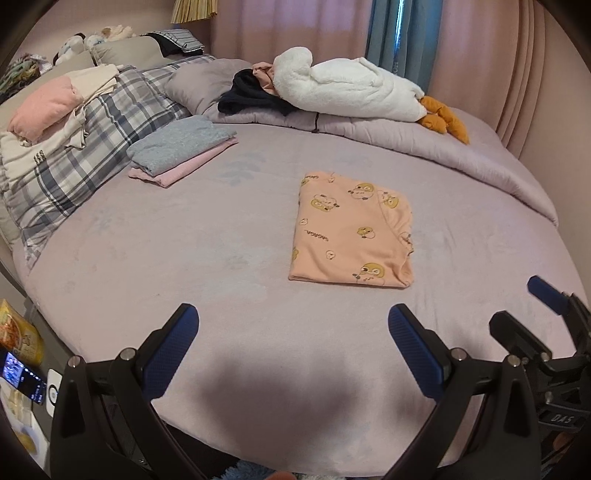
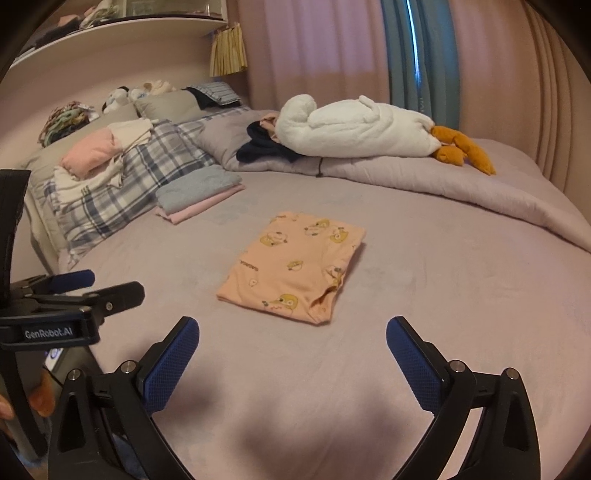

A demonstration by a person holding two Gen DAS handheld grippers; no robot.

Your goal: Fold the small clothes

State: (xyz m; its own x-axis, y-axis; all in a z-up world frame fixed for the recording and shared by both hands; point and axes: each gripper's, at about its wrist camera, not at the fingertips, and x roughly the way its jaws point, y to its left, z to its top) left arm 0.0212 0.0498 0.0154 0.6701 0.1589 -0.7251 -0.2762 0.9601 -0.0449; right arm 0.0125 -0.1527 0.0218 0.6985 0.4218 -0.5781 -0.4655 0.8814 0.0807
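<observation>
- On the mauve bed sheet (image 1: pixel 184 258), at its middle, we see the peach printed garment (image 1: pixel 351 229) lying folded into a flat rectangle, with its thicker bunched edge on the right side.
- Nearer to us than the peach printed garment, our left gripper (image 1: pixel 293 332) hangs over bare sheet with its blue-padded jaws spread wide and nothing between them.
- Our right gripper (image 2: pixel 293 339) also sits on the near side of the garment, jaws spread wide and empty; neither tool touches the cloth.
- From the right wrist view, the left gripper (image 2: pixel 74 291) shows at the left edge, well to the left of the garment; from the left wrist view, the right gripper (image 1: pixel 546 295) shows at the right edge.
- Beyond the garment and to its left, a stack of folded clothes (image 1: pixel 181 149), grey on top of pink, rests on the sheet just beside the plaid pillow (image 1: pixel 92 147).
- On that pillow lie a pink folded piece (image 1: pixel 44 107) and cream clothing (image 1: pixel 48 147).
- Behind the garment, a rolled lilac duvet (image 1: pixel 406 136) carries a white plush goose (image 1: pixel 351 88) with orange feet and a dark garment (image 1: pixel 251 96).
- Pink curtains (image 1: pixel 295 29) hang beyond the duvet.
</observation>
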